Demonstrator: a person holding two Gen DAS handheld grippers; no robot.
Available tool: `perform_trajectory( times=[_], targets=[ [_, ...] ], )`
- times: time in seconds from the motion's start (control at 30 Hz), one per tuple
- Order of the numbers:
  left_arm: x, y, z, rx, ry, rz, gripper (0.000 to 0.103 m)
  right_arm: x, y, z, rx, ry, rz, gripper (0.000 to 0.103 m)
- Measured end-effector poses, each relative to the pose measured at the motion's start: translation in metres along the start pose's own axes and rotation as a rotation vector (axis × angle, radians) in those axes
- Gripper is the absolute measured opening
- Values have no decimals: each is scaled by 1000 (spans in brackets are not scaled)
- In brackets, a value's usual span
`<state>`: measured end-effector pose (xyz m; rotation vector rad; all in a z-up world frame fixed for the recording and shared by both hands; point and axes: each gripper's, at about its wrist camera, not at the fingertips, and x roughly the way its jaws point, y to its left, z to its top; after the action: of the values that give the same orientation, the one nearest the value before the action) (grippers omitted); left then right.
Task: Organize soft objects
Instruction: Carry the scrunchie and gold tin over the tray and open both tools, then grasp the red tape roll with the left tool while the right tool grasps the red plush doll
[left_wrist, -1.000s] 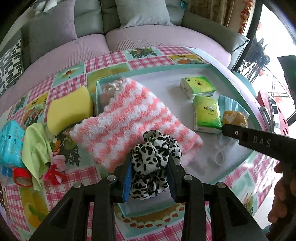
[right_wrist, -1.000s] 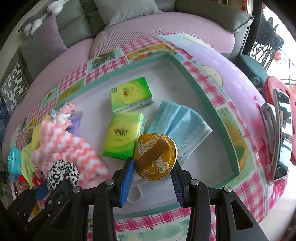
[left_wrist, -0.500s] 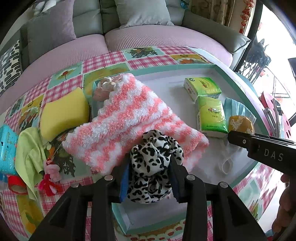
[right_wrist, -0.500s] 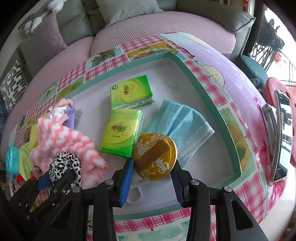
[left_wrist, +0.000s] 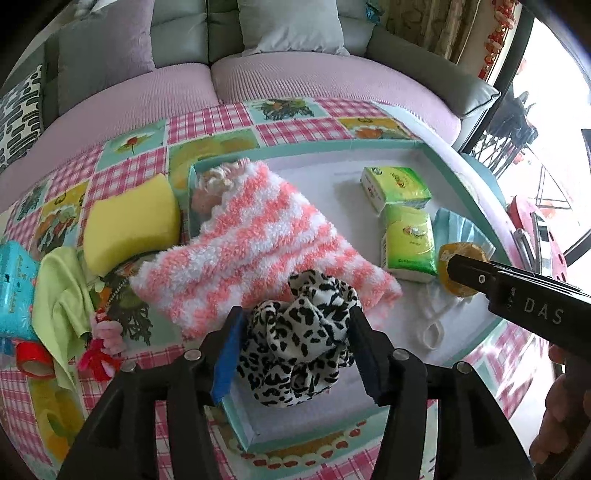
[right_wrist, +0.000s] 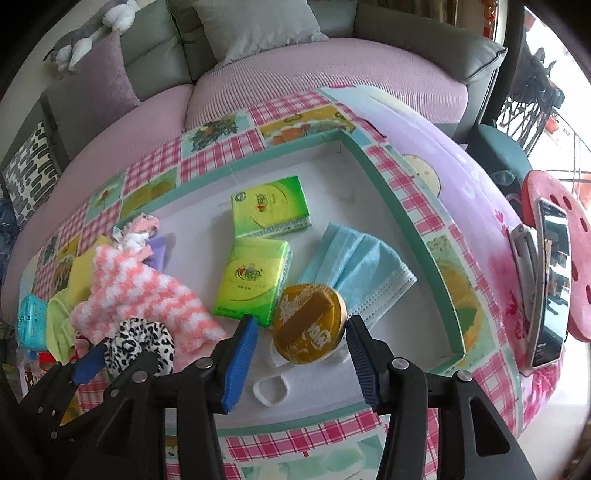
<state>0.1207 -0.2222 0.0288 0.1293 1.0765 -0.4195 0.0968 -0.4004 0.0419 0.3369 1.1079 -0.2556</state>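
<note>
Between the fingers of the left gripper (left_wrist: 295, 350) a leopard-print scrunchie (left_wrist: 301, 339) is gripped; compared with a second ago it has been carried forward over the near rim of the teal tray (left_wrist: 236, 421), so placement is judged imminent. The right gripper (right_wrist: 301, 350) has opened: its fingers, which clamped the gold disc (right_wrist: 308, 328) half a second ago, are now spread wide and clear of it, and the disc is judged released onto the tray floor. Just beyond the left fingers a pink striped fluffy cloth (left_wrist: 255, 251) is draped across the tray's left wall, crowding the drop area. Beyond the right fingers two green tissue packs (right_wrist: 255, 280) and a blue face mask (right_wrist: 358, 266) are noted. Left of the left fingers, outside the tray, a yellow sponge (left_wrist: 129, 225) and a green cloth (left_wrist: 61, 291) lie on the surface.
</note>
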Motion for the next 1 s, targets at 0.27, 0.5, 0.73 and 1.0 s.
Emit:
perform_trajectory(
  times=[0.27, 0.5, 0.73, 1.0],
  targets=[
    [-21, 18, 2, -68, -55, 11, 63, -9, 9, 3, -20, -27, 11, 54],
    [-33, 74, 4, -263, -72, 92, 64, -11, 34, 1, -89, -32, 33, 55],
    [-43, 112, -9, -368, -86, 208, 80, -16, 62, -4, -144, -42, 76, 70],
    [-59, 141, -25, -463, -80, 291, 88, -24, 95, -10, -205, -74, 119, 89]
  ],
)
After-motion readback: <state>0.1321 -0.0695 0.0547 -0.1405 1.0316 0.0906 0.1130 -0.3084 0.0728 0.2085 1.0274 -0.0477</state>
